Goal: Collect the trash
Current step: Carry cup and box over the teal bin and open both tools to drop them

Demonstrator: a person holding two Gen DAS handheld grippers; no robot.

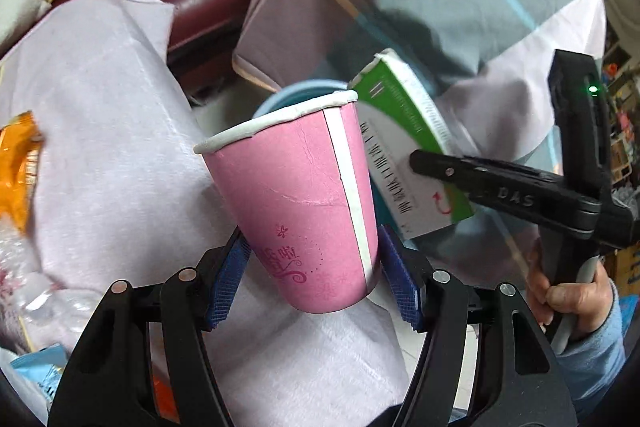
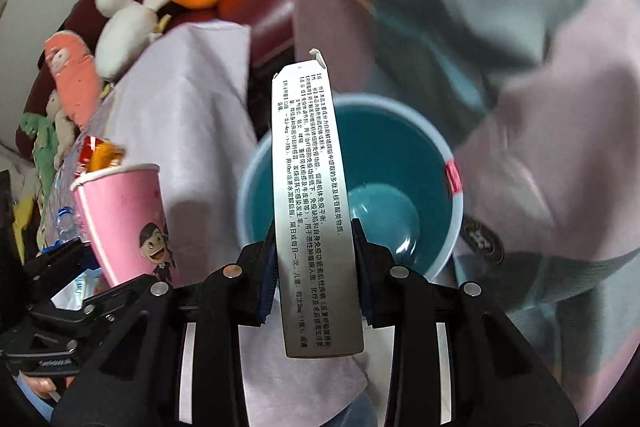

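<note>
Now, from the left wrist, my left gripper [image 1: 314,283] is clenched on the pink paper cup [image 1: 296,203], tilted before the blue bin [image 1: 298,95]; over on the right wrist, my right gripper [image 2: 314,267] pinches the printed carton [image 2: 314,195] above the bin's rim [image 2: 454,211].

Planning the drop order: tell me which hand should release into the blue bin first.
Right, probably. The right gripper holds the box directly over the blue bin. The left gripper holds the pink cup beside the bin, off to the side.
</note>
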